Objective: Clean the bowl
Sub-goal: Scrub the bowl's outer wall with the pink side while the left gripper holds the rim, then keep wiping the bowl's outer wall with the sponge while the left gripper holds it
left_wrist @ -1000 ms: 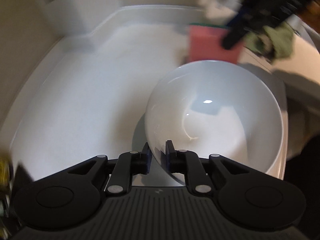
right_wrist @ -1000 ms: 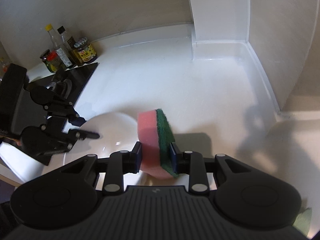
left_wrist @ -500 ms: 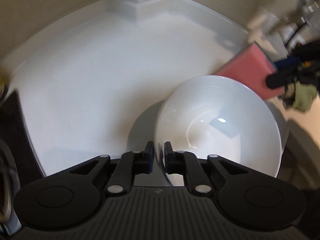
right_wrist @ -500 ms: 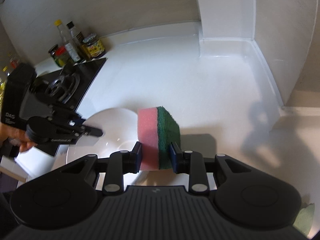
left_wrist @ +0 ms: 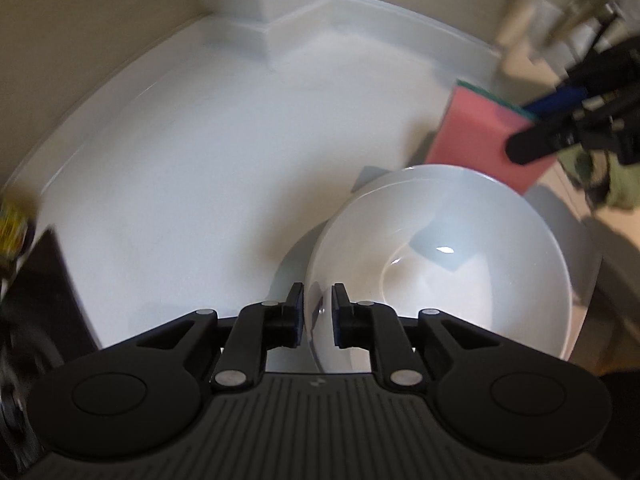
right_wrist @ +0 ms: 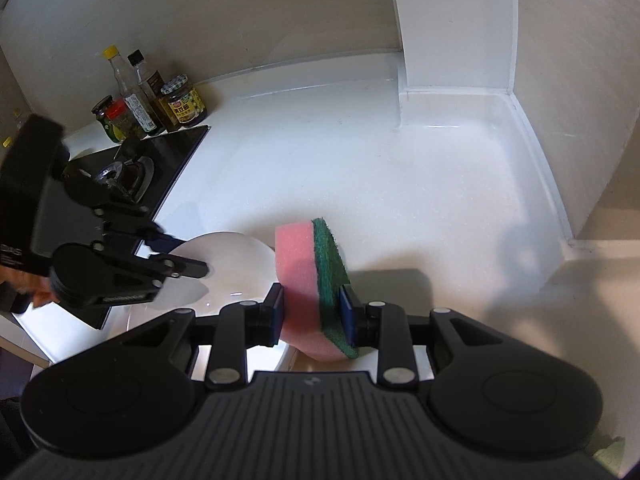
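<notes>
A white bowl sits tilted over the white counter, with its near rim between the jaws of my left gripper. Those jaws are opening, but their pads still touch the rim. In the right wrist view the bowl lies low on the left, with the left gripper astride its edge. My right gripper is shut on a pink sponge with a green scouring side. It holds the sponge upright, just right of the bowl. From the left wrist, the sponge hangs beyond the bowl's far rim, in the right gripper.
A black gas stove lies left of the bowl, with several bottles and jars behind it. A white column stands in the back corner and a raised lip edges the counter. A green cloth lies at the right. A hand holds the left gripper.
The left wrist has rolled, so the back corner swung to the top middle of its view. Its jaws narrowed on the bowl rim, then widened. The sponge stayed beside the bowl.
</notes>
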Demonstrator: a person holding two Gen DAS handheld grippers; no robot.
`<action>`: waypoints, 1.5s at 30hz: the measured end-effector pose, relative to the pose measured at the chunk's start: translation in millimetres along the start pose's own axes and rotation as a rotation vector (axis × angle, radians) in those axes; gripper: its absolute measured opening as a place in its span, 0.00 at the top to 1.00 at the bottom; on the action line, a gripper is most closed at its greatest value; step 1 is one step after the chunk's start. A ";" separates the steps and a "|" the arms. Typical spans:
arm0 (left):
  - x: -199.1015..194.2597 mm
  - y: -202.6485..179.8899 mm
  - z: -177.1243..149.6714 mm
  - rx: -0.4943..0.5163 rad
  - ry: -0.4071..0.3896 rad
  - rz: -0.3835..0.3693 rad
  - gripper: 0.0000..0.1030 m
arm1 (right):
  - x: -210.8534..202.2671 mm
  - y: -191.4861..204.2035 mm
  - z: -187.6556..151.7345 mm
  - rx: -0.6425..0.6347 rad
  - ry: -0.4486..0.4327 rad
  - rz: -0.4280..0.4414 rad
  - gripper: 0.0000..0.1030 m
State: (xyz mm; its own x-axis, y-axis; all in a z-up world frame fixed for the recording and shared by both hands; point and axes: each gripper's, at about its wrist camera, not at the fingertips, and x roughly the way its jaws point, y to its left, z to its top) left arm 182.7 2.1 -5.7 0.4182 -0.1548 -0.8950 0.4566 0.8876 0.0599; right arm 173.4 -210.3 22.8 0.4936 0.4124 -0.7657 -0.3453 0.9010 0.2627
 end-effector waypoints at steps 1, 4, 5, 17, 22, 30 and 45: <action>-2.4 -1.4 -3.6 -0.022 -0.004 0.006 0.86 | -0.3 0.0 -0.3 -0.002 0.001 0.000 0.76; -7.0 -3.8 -10.8 -0.065 -0.015 0.015 0.86 | -1.1 0.7 -1.8 -0.008 0.001 0.002 0.76; -8.2 -4.0 -12.5 -0.079 -0.019 0.018 0.86 | -1.6 1.1 -2.6 -0.010 0.002 0.002 0.76; 6.0 12.1 -5.0 0.292 -0.057 -0.068 0.91 | -7.5 7.4 -5.1 -0.094 0.047 0.007 0.76; 12.8 13.4 7.1 0.413 -0.074 -0.133 0.89 | -1.2 8.1 3.4 -0.103 0.045 -0.020 0.76; -4.8 31.6 -17.0 -0.094 -0.068 -0.058 0.88 | -8.6 1.1 -6.8 -0.026 0.026 0.005 0.76; 11.5 8.2 3.3 0.527 -0.094 -0.135 0.89 | -6.6 -0.9 -0.8 -0.028 0.042 -0.005 0.76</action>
State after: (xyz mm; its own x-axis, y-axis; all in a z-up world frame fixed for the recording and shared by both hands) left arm 193.9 6.2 -14.0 0.3863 -0.3117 -0.8681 0.8320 0.5240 0.1821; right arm 169.8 -213.9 27.1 0.4620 0.4013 -0.7909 -0.3657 0.8986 0.2424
